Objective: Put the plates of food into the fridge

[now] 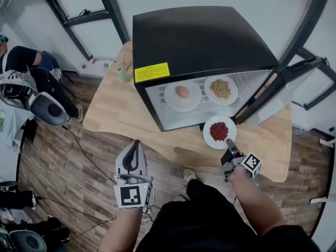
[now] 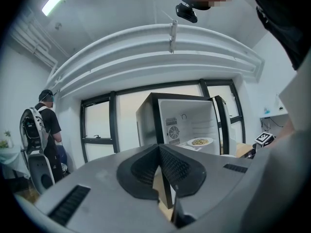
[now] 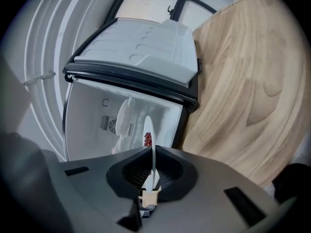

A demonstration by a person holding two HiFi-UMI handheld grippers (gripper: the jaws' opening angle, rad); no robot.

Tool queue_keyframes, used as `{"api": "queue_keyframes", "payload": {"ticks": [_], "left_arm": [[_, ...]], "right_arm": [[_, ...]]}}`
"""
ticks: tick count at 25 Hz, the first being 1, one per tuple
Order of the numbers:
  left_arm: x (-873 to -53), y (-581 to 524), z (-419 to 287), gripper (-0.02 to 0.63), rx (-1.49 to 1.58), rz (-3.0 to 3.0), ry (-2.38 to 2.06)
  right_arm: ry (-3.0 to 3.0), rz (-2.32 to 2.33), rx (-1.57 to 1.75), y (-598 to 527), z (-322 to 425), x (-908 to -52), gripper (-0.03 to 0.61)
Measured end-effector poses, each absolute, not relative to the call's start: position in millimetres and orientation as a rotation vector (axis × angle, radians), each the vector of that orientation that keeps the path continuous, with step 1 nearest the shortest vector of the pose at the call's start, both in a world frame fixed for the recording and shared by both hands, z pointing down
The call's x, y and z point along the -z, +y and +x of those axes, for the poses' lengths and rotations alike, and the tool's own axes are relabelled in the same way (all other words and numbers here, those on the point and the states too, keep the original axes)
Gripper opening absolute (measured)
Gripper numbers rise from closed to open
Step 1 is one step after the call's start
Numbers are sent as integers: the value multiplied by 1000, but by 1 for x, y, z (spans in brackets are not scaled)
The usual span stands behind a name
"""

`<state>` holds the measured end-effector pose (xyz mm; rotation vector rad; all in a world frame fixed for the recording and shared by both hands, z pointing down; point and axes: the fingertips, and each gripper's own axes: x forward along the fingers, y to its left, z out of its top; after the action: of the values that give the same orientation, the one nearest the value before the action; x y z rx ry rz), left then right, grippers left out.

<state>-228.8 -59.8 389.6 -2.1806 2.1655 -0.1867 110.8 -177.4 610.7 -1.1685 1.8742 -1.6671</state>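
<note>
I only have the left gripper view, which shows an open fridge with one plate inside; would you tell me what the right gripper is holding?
Observer: The right gripper is shut on the rim of a round white plate of red food.
Operator: Thank you; is it inside yet?
Observer: No, it is just outside the open front of the black mini fridge, over the light wooden table.
Operator: Is anything else inside?
Observer: Yes, a white plate with a brown egg, left of the white plate of yellowish food.
</note>
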Motion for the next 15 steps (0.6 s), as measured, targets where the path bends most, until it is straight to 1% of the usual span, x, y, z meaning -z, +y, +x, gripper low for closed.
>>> {"api": "queue_keyframes", "payload": {"ticks": [10, 15], "left_arm": [[-401, -85, -257, 5, 269, -2116, 2278], [-399, -98, -268, 5, 239, -2091, 2315]], "right_arm": [[1946, -1103, 1769, -227, 50, -621, 32], [1983, -1054, 1798, -242, 23, -626, 32]]}}
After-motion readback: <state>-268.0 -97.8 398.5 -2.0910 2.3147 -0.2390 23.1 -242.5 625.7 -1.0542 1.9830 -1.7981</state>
